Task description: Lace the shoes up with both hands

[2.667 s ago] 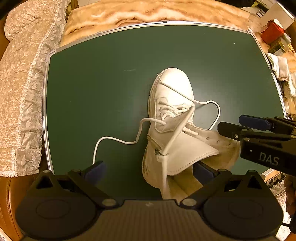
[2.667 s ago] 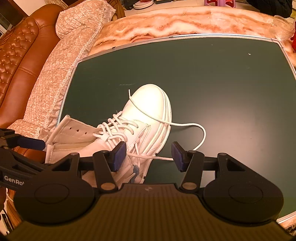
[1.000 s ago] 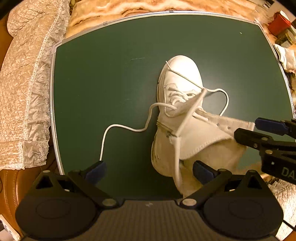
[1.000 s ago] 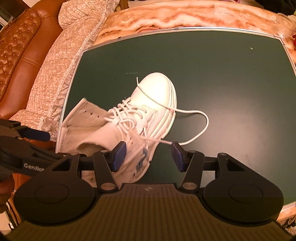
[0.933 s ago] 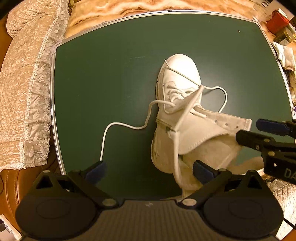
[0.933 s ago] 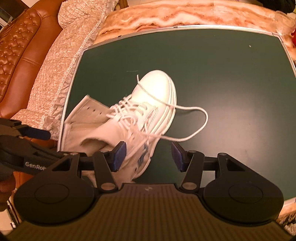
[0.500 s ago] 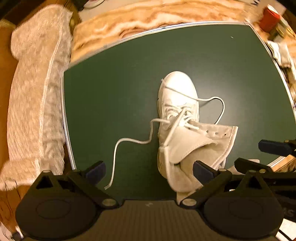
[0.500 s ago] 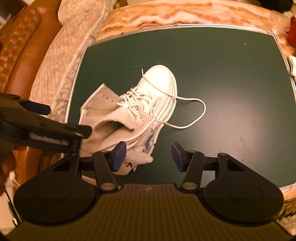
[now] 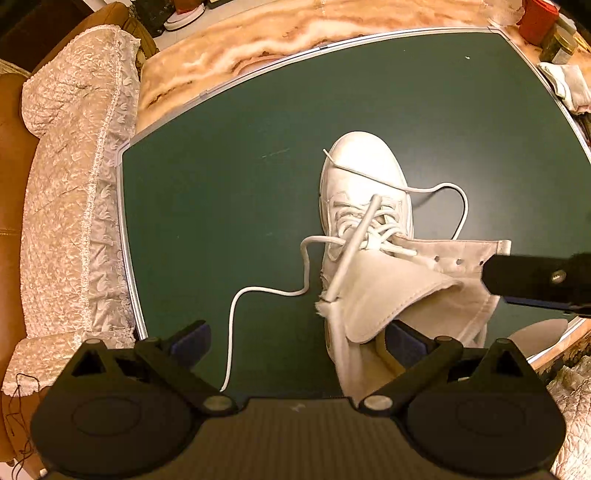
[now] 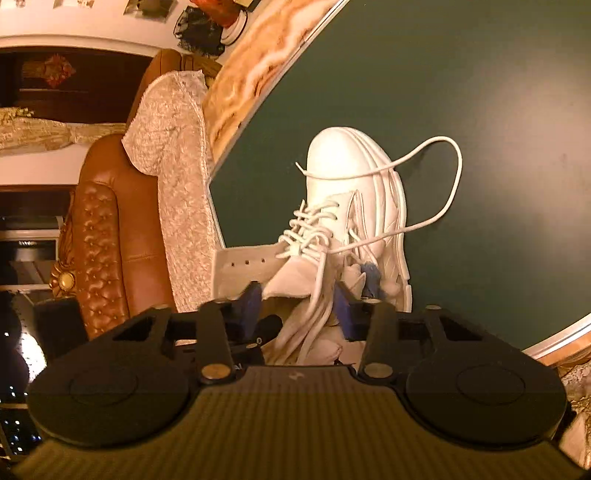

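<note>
A white high-top shoe [image 9: 364,177] lies on the dark green table [image 9: 221,184], toe pointing away, its upper collar folded open. It also shows in the right wrist view [image 10: 351,173]. One loose lace end [image 9: 236,314] trails left toward my left gripper [image 9: 295,338], which is open and empty, its right pad by the shoe's heel. The other lace [image 10: 448,184] loops out to the right of the toe. My right gripper [image 10: 299,304] is open and straddles the tongue [image 10: 291,280] and a lace strand; its finger [image 9: 535,275] shows at the collar in the left wrist view.
A brown leather sofa with a lace cover [image 9: 66,206] runs along the table's left edge. A marbled surface [image 9: 295,33] lies beyond the far edge. A red cup and jars [image 9: 546,26] stand at the far right corner.
My right gripper has tilted and moved in low over the shoe's opening, its pads now on both sides of the tongue. The left gripper has drawn slightly closer to the shoe.
</note>
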Demonstrator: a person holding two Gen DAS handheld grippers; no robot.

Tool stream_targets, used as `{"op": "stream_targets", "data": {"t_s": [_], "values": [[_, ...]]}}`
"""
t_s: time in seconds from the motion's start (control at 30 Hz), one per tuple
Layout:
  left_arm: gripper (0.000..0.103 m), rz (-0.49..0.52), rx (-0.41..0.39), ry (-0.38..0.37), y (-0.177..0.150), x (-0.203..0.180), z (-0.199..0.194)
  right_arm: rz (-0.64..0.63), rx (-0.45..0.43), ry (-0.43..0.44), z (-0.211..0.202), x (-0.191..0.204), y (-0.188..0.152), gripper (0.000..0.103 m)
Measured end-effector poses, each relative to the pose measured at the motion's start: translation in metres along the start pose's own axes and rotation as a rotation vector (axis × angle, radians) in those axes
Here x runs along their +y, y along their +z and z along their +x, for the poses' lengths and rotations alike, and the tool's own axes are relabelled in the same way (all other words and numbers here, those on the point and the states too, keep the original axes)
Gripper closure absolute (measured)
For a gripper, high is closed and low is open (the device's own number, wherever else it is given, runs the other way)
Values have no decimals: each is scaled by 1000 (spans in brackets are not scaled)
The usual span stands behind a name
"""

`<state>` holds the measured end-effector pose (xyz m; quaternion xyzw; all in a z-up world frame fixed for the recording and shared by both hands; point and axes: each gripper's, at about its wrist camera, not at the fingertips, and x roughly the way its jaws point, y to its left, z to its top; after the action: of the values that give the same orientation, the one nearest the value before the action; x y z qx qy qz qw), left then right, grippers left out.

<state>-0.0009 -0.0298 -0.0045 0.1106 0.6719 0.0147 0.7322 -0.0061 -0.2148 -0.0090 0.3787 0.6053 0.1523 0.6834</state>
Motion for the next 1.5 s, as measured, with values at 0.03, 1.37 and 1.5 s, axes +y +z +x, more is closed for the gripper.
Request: {"op": "stream_targets", "data": {"t_s": [0.03,1.37,1.5], "values": [[1,-4,-3,1,0,2,1,-43,-14,-20,2,4,-2,91],[1,-194,-25,-242,-16,71,15,71,143,-93,69,40,-22,93],[0,-148,2,-203,-17,64,25,-9,215,-175,82,52,-16,91]]}}
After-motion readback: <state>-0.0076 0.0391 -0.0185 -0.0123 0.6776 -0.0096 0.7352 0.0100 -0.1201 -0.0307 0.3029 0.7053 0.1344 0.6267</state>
